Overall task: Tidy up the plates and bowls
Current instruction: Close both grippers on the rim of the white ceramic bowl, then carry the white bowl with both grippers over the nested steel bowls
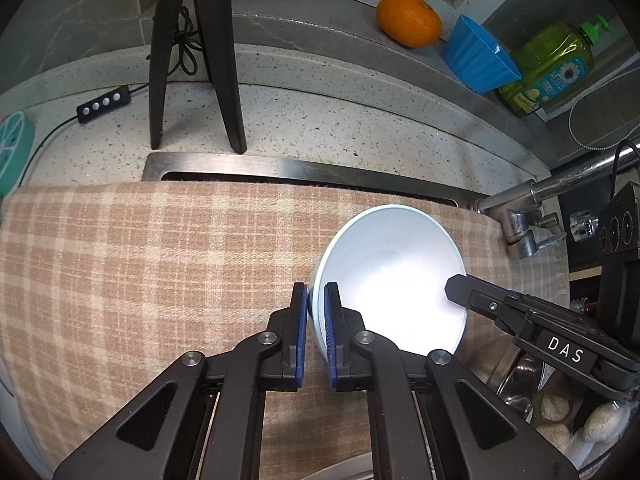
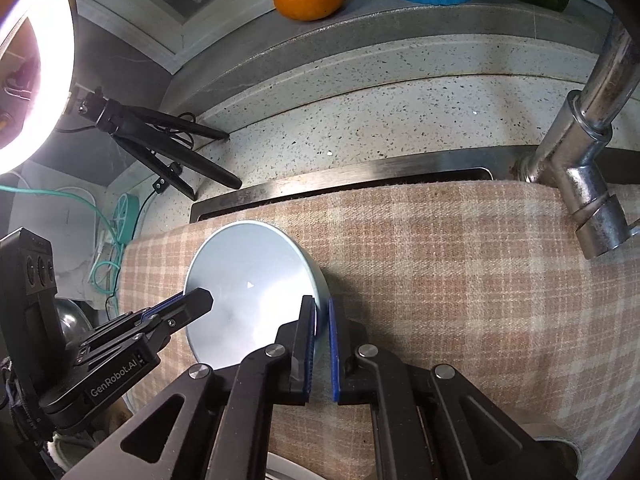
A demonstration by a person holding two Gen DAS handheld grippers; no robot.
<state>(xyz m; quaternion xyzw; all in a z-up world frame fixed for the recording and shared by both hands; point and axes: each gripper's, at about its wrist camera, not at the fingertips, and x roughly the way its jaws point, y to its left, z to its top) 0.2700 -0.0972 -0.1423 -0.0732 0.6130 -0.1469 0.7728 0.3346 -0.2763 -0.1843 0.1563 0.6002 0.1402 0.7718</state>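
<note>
Pale blue bowl point(image 1: 392, 276) on checked cloth point(image 1: 160, 260), centre frame; left gripper point(image 1: 316, 300) and right gripper point(image 2: 321, 312) fingers each pinch opposite rims.

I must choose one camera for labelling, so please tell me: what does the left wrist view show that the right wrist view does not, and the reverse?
Only the left wrist view shows the black button controller on its cable and the bead chain at the right edge.

Only the right wrist view shows the glowing ring light at the upper left.

Both show the pale blue bowl on the checked cloth, with the left tool and right tool each shut on its rim from opposite sides, plus the orange, blue cup, faucet and tripod.
</note>
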